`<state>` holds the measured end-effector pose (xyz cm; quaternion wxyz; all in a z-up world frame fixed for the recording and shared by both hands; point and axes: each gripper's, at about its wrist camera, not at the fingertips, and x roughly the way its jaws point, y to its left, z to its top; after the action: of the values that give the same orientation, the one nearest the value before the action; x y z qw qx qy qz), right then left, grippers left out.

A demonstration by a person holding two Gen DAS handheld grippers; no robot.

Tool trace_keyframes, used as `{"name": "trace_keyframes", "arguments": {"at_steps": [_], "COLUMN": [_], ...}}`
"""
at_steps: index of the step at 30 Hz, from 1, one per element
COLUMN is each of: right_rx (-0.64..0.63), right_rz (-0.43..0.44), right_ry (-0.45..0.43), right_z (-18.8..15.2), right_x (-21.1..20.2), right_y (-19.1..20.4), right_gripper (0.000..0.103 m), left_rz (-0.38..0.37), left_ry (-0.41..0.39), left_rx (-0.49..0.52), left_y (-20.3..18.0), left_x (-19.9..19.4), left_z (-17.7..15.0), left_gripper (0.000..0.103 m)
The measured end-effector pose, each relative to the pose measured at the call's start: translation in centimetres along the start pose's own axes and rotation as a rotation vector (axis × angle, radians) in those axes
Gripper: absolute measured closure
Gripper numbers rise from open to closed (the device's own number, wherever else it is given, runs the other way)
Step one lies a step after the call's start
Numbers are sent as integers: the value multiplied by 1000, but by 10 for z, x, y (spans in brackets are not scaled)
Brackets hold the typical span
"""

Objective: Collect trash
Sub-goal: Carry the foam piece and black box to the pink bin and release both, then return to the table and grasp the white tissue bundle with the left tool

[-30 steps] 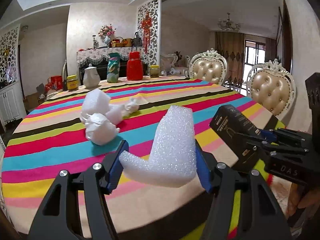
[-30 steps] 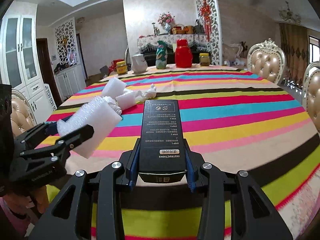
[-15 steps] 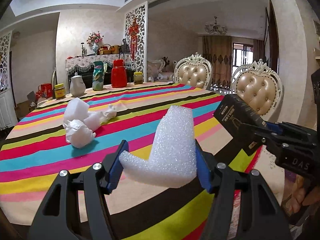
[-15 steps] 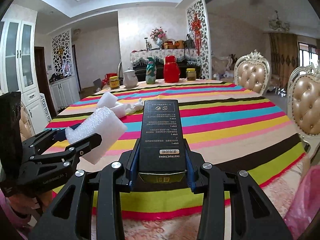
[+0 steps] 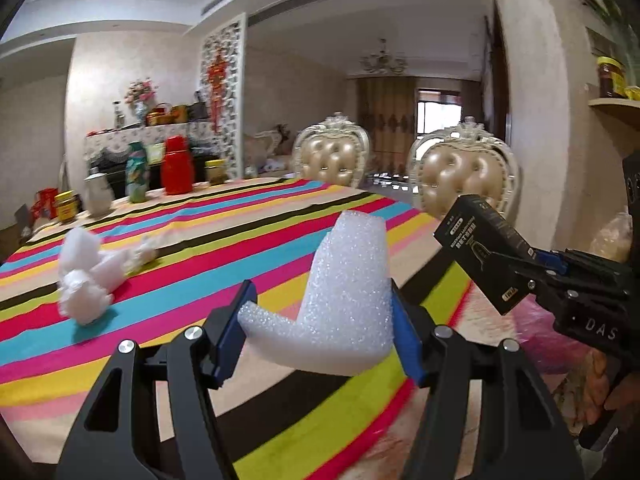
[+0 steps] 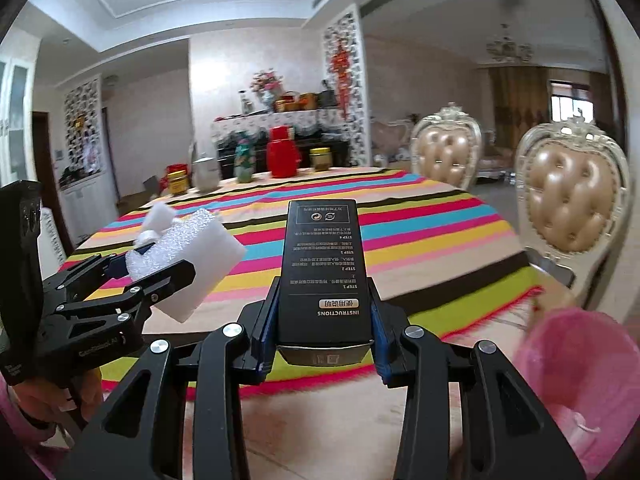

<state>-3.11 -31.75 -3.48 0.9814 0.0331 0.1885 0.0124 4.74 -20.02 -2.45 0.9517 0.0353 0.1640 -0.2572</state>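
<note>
My left gripper (image 5: 320, 334) is shut on a white foam block (image 5: 344, 300), held above the near edge of the striped table (image 5: 224, 248). That same foam block (image 6: 196, 260) shows at the left of the right wrist view. My right gripper (image 6: 322, 320) is shut on a black instruction box (image 6: 324, 268), which also appears at the right of the left wrist view as the black box (image 5: 484, 248). More white foam and wrapping scraps (image 5: 88, 276) lie on the table's left side. A pink bag (image 6: 580, 384) shows at the lower right, blurred.
Two padded cream chairs (image 6: 572, 196) (image 6: 446, 156) stand at the table's right. Jars, a red flask (image 6: 282, 152), a teapot and a green bottle stand along the far edge. A hand (image 6: 52, 396) holds the left gripper's handle.
Both grippers have swung to the right, away from the table's middle, each keeping its load. The table's near edge and the pink bag have come into view.
</note>
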Motion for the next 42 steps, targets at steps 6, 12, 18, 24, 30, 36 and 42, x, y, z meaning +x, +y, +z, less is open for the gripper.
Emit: {"name": "trace_keyframes", "arguments": {"at_steps": [6, 12, 18, 24, 30, 36, 42], "right_rx": [60, 123, 179, 271, 312, 342, 354], "right_rz": [-147, -277, -393, -455, -446, -401, -407], "right_ry": [-4, -6, 22, 62, 82, 60, 18], "right_z": [-6, -17, -33, -52, -64, -63, -56], "right_x": [-27, -56, -74, -83, -87, -83, -86], "right_y": [-64, -120, -170, -221, -249, -263, -259], "right_gripper": [64, 64, 65, 64, 64, 45, 40], "left_rz": [-127, -239, -359, -511, -597, -599, -470], "left_ry": [10, 44, 88, 138, 182, 243, 200], "left_rx": [38, 64, 65, 80, 106, 124, 69], "left_y": [-49, -94, -140, -204, -249, -274, -226], "left_x": [25, 55, 84, 113, 135, 164, 163], "left_z": [9, 11, 17, 22, 21, 12, 18], "left_gripper": [41, 41, 41, 41, 39, 16, 5]}}
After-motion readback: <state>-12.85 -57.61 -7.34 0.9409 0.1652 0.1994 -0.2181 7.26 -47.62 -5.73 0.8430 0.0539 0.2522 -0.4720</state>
